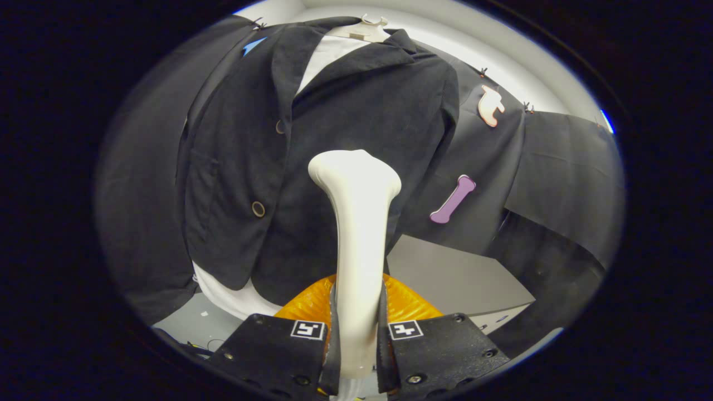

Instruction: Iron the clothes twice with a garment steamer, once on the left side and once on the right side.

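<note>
Gripper point(356, 340) clamps the smooth white steamer point(356, 223) handle, its flared head seemingly touching the dark, nubby jacket point(356, 111).

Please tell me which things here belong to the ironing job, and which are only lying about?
For the job: white garment steamer, clamped between the gripper jaws; dark jacket on its hanger, ahead of the steamer head.

Only lying about: grey table, orange thing behind the jaws.

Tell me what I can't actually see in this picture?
- Steamer head face: turned toward the jacket, so contact can't be judged.
- Steamer base: cut off below the tongs, whose fingers press its handle.
- Orange thing: mostly hidden behind the steamer and tongs.
- Hanger: cut off at the top.
</note>
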`<action>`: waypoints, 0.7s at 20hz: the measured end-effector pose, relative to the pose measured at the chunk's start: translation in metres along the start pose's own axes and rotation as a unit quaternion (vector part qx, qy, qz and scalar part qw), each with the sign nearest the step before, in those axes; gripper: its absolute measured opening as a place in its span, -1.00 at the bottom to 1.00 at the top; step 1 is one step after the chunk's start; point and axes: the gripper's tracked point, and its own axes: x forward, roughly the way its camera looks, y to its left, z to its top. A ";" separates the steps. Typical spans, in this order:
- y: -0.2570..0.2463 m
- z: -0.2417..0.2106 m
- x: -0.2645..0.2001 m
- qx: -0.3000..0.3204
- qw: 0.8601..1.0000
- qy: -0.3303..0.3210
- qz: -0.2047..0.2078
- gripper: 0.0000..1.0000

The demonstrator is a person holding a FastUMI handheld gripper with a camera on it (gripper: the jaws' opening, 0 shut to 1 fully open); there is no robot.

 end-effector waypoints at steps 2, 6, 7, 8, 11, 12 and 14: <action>0.004 -0.014 0.000 -0.003 1.000 0.007 0.002 -0.43; 0.007 -0.032 0.002 -0.008 1.000 0.016 0.000 -0.43; 0.008 -0.036 0.002 -0.009 1.000 0.018 0.000 -0.43; 0.010 -0.041 0.003 -0.011 1.000 0.020 0.001 -0.43; 0.016 -0.050 0.005 -0.018 1.000 0.025 0.003 -0.43; 0.018 -0.053 0.005 -0.022 0.999 0.026 0.004 -0.43; 0.022 -0.059 0.005 -0.027 0.999 0.030 0.007 -0.43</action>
